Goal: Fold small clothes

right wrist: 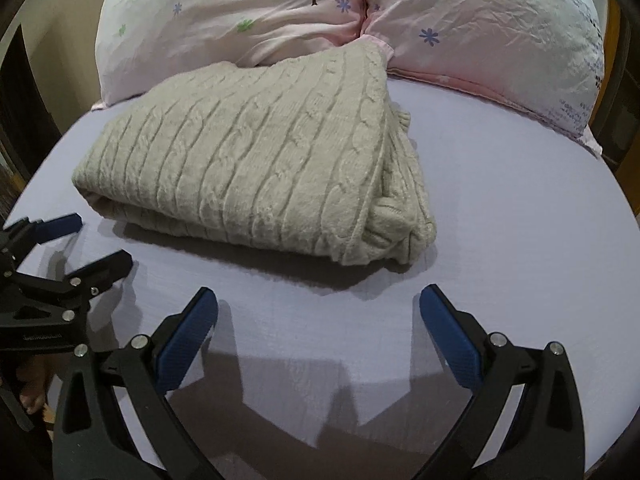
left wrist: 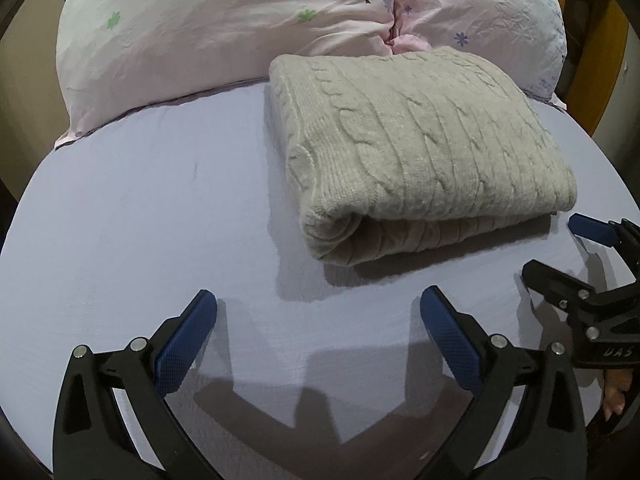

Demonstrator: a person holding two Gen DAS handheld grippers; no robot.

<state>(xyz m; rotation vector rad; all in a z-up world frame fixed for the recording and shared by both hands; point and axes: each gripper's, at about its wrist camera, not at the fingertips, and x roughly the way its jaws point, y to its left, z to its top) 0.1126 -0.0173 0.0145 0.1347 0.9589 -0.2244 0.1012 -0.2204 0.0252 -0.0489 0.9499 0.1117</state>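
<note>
A beige cable-knit sweater point(left wrist: 420, 152) lies folded into a thick rectangle on the lavender bed sheet point(left wrist: 140, 220); it also shows in the right wrist view point(right wrist: 256, 168). My left gripper point(left wrist: 318, 300) is open and empty, a short way in front of the sweater's folded near edge. My right gripper point(right wrist: 318, 300) is open and empty, in front of the sweater's near right corner. Each gripper shows in the other's view: the right one point(left wrist: 550, 246) at the right edge, the left one point(right wrist: 100, 240) at the left edge, both open.
Two pink pillows with flower and tree prints point(left wrist: 224, 32) point(right wrist: 480, 32) lie against the far edge of the bed, touching the back of the sweater. A wooden bed frame point(left wrist: 604, 60) shows at the right. Bare sheet point(right wrist: 500, 200) lies right of the sweater.
</note>
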